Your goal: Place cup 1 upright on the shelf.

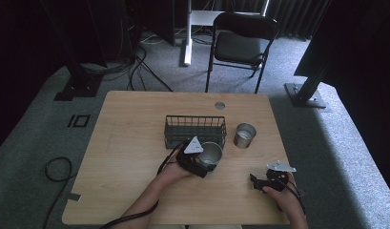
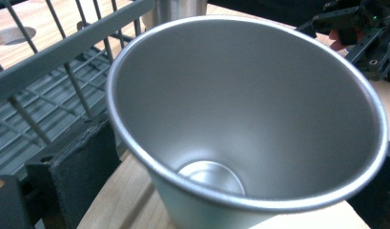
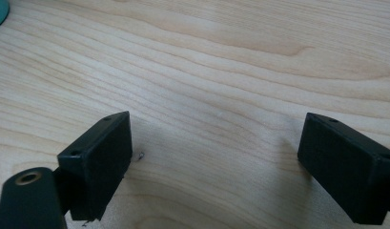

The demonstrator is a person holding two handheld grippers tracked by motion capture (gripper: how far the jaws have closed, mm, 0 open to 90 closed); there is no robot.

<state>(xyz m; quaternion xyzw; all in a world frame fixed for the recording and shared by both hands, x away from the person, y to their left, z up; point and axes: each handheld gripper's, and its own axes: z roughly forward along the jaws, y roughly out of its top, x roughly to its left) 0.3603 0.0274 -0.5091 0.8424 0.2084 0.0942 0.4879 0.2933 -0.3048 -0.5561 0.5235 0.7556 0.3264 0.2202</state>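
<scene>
A wide metal cup (image 1: 212, 152) stands tilted just in front of the dark wire basket (image 1: 195, 129), and my left gripper (image 1: 205, 162) is shut on it. In the left gripper view the cup (image 2: 250, 109) lies between both black jaws, its open mouth facing the camera and its inside empty. A second metal cup (image 1: 244, 135) stands upright to the right of the basket. My right gripper (image 1: 256, 181) rests low near the table's front right, open. Its jaws stand wide apart over bare wood (image 3: 216, 157) with nothing between them.
The basket (image 2: 49, 81) is empty and sits close against the held cup. A round cable hole (image 1: 220, 105) lies near the table's far edge. A folding chair (image 1: 240, 43) stands behind the table. Cables trail off the left side onto the carpet.
</scene>
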